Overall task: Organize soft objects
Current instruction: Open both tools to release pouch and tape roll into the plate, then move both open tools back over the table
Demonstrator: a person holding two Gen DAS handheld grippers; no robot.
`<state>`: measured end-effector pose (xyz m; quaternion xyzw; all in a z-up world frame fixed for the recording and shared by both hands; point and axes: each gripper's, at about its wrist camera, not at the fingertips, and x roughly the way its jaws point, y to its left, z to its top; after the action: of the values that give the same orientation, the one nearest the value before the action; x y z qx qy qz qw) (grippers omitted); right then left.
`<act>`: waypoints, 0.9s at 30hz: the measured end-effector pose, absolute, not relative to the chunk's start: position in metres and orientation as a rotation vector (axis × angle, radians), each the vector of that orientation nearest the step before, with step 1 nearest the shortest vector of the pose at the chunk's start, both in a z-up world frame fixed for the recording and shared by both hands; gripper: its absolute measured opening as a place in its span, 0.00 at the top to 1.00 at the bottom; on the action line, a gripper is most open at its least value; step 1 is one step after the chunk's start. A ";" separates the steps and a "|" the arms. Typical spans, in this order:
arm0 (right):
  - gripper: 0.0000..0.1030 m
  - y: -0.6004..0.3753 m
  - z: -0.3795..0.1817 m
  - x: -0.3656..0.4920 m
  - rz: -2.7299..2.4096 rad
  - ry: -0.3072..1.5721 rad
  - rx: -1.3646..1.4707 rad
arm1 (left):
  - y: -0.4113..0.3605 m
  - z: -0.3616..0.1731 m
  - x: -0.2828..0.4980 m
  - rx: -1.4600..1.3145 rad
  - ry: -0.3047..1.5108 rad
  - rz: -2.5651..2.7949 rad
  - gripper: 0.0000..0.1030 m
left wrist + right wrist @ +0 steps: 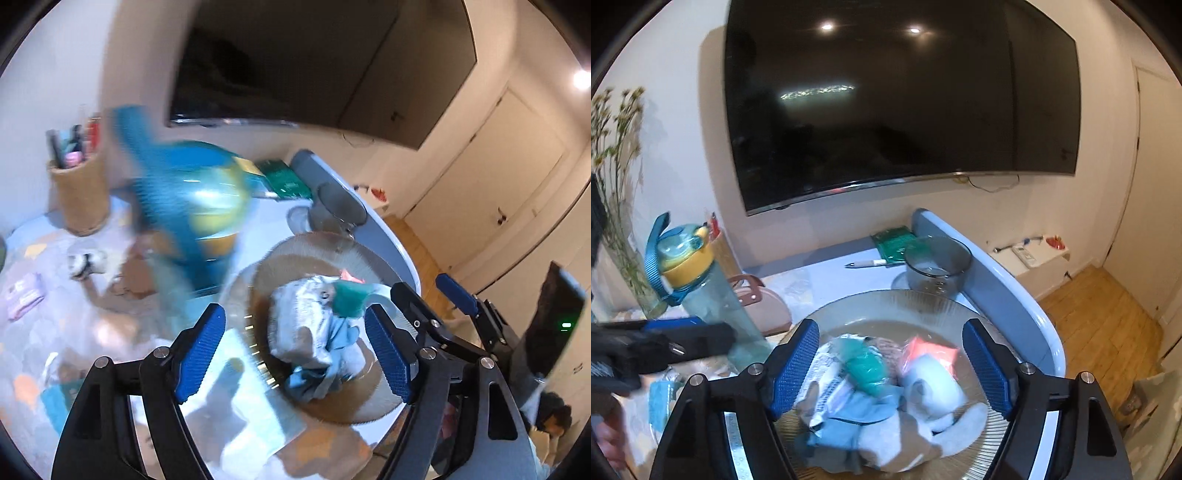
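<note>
Ribbed glass, a wide plate (pixel 886 306) on the table (pixel 827 258), holds the pile of soft things (pixel 871 402): pale cloths, a teal bundle (pixel 866 365) and an orange-trimmed packet (pixel 929 349). I have my right tongs (pixel 892 369) spread wide above that pile, gripping nothing. My left tongs (pixel 295 354) are spread and empty too, near a blurred blue water bottle (pixel 192 195).

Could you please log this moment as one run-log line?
left claw: open, empty | right claw: open, empty | soft items: piled in ribbed glass bowl | water bottle: upright beside bowl
</note>
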<state>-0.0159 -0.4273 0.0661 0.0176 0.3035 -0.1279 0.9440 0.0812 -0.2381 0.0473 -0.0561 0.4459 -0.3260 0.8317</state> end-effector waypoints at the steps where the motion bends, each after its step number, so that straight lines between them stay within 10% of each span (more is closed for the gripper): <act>1: 0.24 -0.422 0.066 -0.017 -0.269 0.618 0.025 | -0.221 0.051 0.080 -0.138 0.934 -0.683 0.25; 27: 0.21 -0.165 -0.041 -0.003 0.280 0.870 -0.134 | 0.009 -0.067 0.216 -0.173 0.976 -0.195 0.19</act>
<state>-0.0031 -0.1649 -0.0413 -0.0648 0.4198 0.1351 0.8951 0.2162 0.0088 -0.0671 -0.0827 0.4674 -0.0933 0.8752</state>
